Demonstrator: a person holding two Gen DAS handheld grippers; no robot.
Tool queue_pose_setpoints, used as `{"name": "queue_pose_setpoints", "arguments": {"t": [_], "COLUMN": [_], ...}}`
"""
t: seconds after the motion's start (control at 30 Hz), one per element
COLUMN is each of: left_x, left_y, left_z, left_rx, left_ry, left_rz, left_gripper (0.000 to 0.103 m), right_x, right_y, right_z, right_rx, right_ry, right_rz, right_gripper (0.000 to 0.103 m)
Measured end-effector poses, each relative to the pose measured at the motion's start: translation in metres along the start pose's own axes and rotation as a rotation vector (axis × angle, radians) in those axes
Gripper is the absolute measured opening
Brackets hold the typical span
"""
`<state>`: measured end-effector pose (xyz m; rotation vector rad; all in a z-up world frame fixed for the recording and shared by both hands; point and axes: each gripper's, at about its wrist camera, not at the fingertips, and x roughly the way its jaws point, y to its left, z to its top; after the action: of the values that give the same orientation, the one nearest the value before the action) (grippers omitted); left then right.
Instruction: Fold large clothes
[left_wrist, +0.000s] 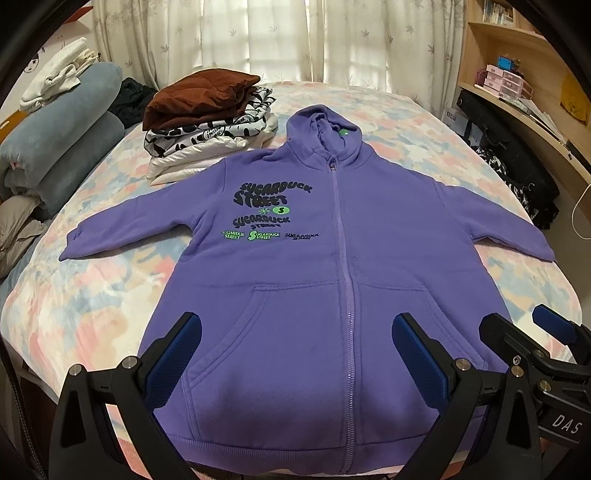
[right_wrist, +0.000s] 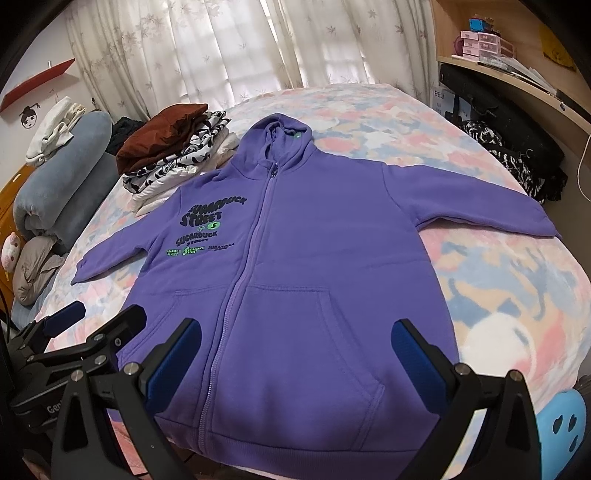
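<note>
Hoodie (left_wrist: 332, 277), purple, zipped, spread flat front-up on bed (left_wrist: 92, 314), sleeves out to both sides, hood at the far end. Hem just ahead of both grippers. Left gripper (left_wrist: 295, 354) wide open above the hem, holding nothing. Right gripper (right_wrist: 295, 354) equally wide, empty, close beside the left. Pile of folded clothes (left_wrist: 207, 122) far ahead, left of the hood.

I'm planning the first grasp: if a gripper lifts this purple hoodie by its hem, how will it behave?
Probably floppy: the purple hoodie lies flat and limp on the bed, so it should drape and sag. Its fleece looks thick, so likely rather heavy. The spread sleeves would probably trail behind.
</note>
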<state>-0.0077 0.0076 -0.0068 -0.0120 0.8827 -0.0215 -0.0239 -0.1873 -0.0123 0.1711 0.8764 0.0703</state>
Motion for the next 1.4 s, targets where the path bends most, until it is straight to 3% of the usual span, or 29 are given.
{"name": "queue_pose_setpoints", "arguments": {"t": [1.4], "left_x": [0.0055], "left_y": [0.002], "left_z": [-0.004], "left_rx": [0.006], "left_ry": [0.027], "left_rz": [0.005], "left_gripper": [0.102], "right_x": [0.0068], "right_y": [0.0005], "right_z": [-0.0044], "right_rx": [0.004], "right_ry": [0.011], "right_rz": [0.002], "right_gripper": [0.103]}}
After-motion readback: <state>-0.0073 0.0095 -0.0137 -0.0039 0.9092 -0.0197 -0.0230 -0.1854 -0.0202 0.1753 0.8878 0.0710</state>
